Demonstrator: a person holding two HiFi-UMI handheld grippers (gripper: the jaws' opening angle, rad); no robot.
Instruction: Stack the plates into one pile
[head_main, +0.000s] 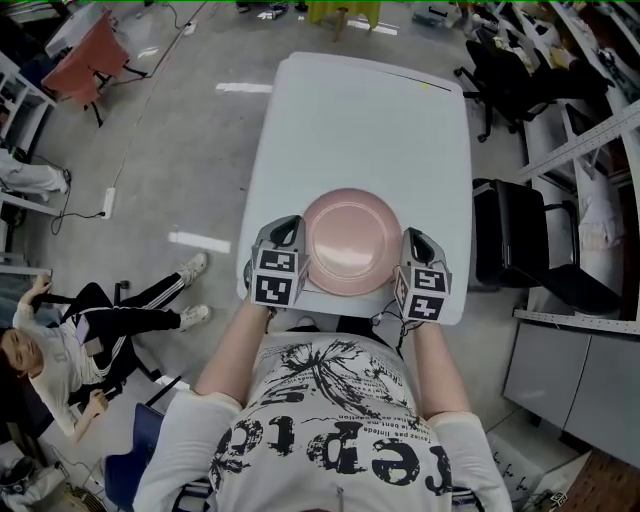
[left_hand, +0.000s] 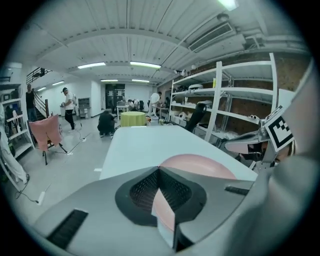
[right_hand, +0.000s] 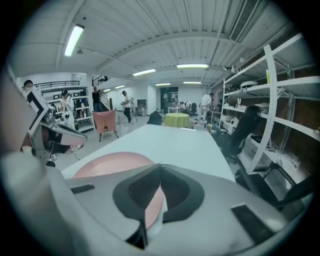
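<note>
Head view: the pink plate is at the near end of the white surface, level, with its near rim over the edge. I cannot tell whether it rests on the surface or hangs just above it. The left gripper pinches the plate's left rim and the right gripper its right rim. In the left gripper view and the right gripper view the jaws are drawn in narrow, with a sliver of pink rim pressed between the pads. Right of the surface stands a black chair. To the left a person sits on the grey floor, and far left is a red chair. Metal shelves line the right wall.
</note>
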